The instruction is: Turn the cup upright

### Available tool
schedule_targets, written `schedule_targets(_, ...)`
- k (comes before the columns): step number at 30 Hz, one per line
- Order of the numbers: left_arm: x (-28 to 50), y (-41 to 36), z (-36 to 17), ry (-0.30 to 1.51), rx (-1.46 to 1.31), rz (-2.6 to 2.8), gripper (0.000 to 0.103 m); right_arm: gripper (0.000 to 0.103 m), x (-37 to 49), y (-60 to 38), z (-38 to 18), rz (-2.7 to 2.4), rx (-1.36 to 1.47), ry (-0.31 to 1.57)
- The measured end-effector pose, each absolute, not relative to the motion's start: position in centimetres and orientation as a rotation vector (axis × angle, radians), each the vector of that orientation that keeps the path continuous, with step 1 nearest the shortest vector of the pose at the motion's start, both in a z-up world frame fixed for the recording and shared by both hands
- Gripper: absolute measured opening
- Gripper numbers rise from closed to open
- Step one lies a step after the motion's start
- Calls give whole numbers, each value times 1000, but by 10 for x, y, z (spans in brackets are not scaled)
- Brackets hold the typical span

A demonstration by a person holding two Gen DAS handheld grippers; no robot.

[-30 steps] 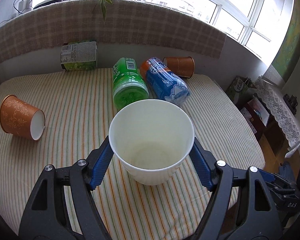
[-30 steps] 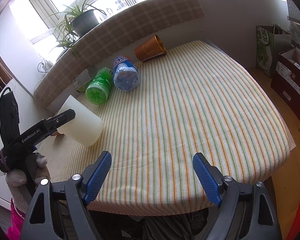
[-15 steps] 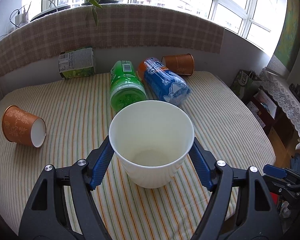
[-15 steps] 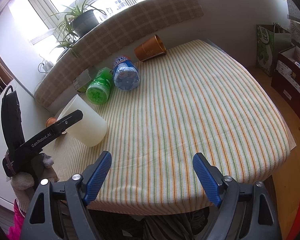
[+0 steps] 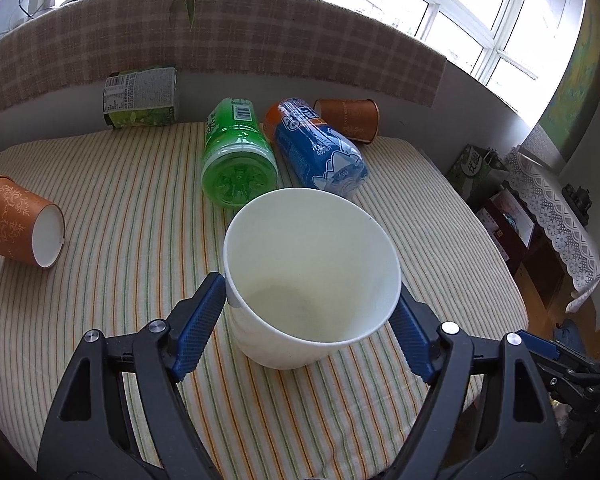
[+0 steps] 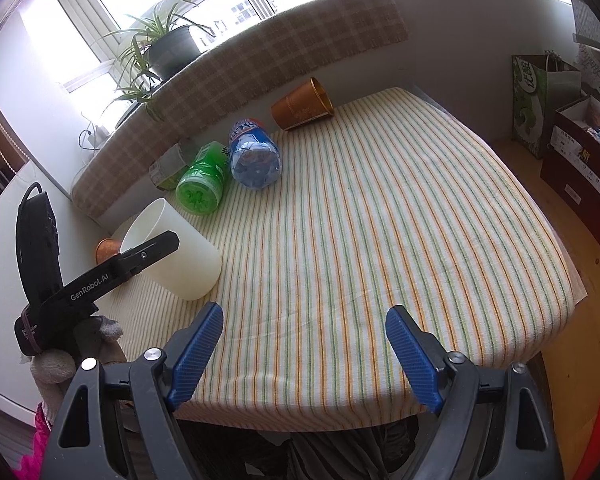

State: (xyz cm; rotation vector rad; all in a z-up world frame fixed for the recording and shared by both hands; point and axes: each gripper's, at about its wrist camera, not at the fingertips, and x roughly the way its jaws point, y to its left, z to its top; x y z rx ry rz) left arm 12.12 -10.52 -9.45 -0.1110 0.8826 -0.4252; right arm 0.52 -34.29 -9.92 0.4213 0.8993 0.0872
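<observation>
A white cup sits between the blue fingers of my left gripper, mouth up and tilted a little toward the camera. Its base is on or just above the striped tablecloth. The jaws press both sides of the cup. In the right wrist view the cup shows at the left, held by the left gripper. My right gripper is open and empty above the table's near edge.
A green bottle and a blue bottle lie on their sides behind the cup. An orange cup lies at the left, another orange cup at the back. A green carton lies by the wall.
The white cup has come down toward the tablecloth and tilted more upright in the left gripper. The right gripper has not moved.
</observation>
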Motion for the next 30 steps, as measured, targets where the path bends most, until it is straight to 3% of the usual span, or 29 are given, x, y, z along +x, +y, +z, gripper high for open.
schedule_targets(18, 83, -67, -109, 910, -128, -397, 84, 86, 6, -325, -78, 99, 335, 832)
schedule_targets(26, 38, -36, -58, 655, -110, -272, 84, 86, -1, -297, -53, 63, 176, 701)
schedule_targets(30, 19, -24, -31, 529, -96, -208, 85, 97, -9, -281, -36, 24, 73, 597)
